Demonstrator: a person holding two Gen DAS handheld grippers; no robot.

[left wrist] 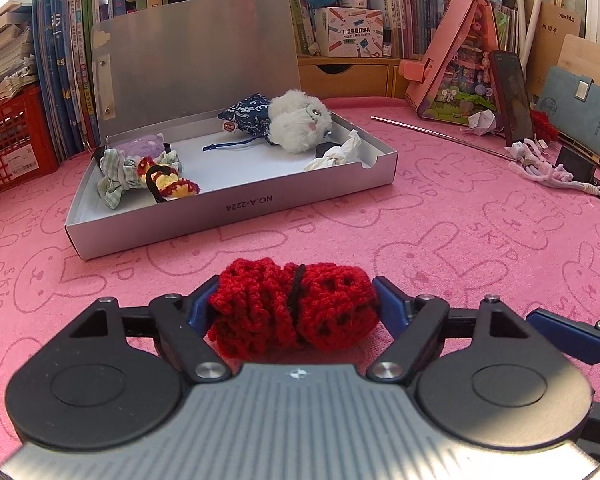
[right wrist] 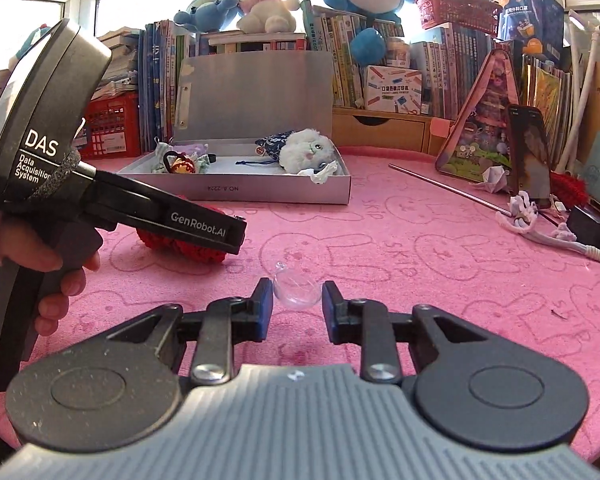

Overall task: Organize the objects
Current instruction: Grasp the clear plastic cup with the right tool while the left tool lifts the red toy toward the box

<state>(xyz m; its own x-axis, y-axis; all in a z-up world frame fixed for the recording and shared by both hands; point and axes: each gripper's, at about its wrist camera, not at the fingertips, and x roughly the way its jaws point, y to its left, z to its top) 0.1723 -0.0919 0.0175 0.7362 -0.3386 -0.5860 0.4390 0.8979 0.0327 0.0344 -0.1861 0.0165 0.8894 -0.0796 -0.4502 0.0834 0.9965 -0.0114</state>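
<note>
My left gripper (left wrist: 294,308), matt black plastic with blue rubbery pads, squeezes a red crocheted yarn bundle (left wrist: 296,312), loose and knobbly. My right gripper (right wrist: 297,306) flanks a clear glossy plastic shell (right wrist: 297,288). The pink mat (left wrist: 440,220) looks like soft napped cloth. The box (left wrist: 236,216) is smooth, matt silver card.

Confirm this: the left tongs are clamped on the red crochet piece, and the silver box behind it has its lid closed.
Not quite. The left tongs do clamp the red crochet piece, but the silver box is open: the left wrist view shows its lid standing upright at the back, with the white plush lying inside.
</note>
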